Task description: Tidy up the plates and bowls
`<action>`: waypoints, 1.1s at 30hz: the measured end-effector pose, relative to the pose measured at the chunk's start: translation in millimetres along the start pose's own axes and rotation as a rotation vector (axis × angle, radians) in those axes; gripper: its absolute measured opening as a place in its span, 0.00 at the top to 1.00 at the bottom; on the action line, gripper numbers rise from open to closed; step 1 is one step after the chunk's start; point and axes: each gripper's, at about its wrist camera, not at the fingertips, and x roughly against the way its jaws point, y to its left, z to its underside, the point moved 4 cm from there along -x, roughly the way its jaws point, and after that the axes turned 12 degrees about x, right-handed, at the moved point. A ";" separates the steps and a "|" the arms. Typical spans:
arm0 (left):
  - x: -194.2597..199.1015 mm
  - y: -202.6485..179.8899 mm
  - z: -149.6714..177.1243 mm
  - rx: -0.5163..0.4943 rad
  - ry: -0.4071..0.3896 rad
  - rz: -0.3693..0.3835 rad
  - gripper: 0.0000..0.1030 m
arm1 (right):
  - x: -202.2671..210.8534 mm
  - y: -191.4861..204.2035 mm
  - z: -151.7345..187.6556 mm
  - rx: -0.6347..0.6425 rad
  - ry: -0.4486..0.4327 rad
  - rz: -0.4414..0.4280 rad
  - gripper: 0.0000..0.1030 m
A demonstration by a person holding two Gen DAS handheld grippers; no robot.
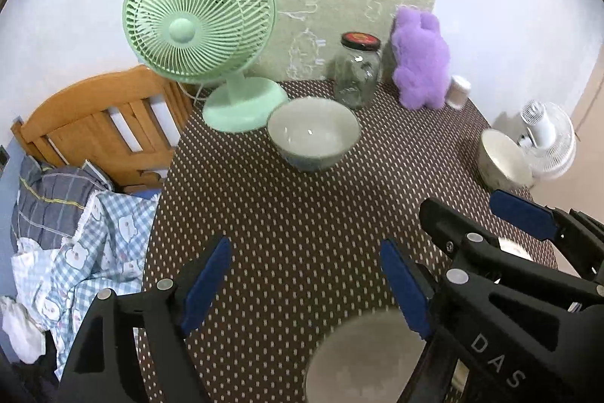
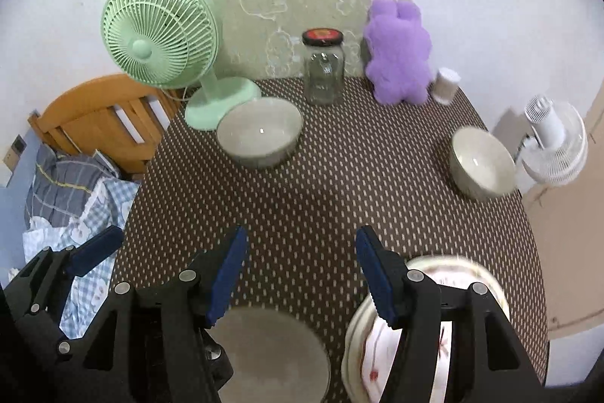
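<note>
Your left gripper [image 1: 305, 284] hangs over the dotted brown desk [image 1: 302, 214] with its jaws spread and nothing between the blue pads. Your right gripper [image 2: 300, 276] sits just to its right, jaws also spread and empty; no earlier picture shows how they came to that.

Below and between both grippers, at the near edge, is a grey bowl [image 2: 271, 354], blurred by closeness. Just right of it, under your right gripper's right finger, lies a stack of white plates [image 2: 441, 327] with a red pattern. A second grey bowl [image 1: 313, 133] stands upright toward the far left, touching or just beside the base of the green fan [image 1: 200, 14]. A third bowl [image 2: 481, 161] sits near the right edge of the desk, well apart from the others.

Along the far edge stand a glass jar [image 2: 322, 67] with a dark lid, a purple plush toy [image 2: 400, 51] and a small white container [image 2: 445, 84]
</note>
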 end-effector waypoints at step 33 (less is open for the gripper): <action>-170.5 18.9 -101.2 0.181 0.021 -0.149 0.43 | -188.1 -14.2 -117.5 0.042 0.043 -0.027 0.39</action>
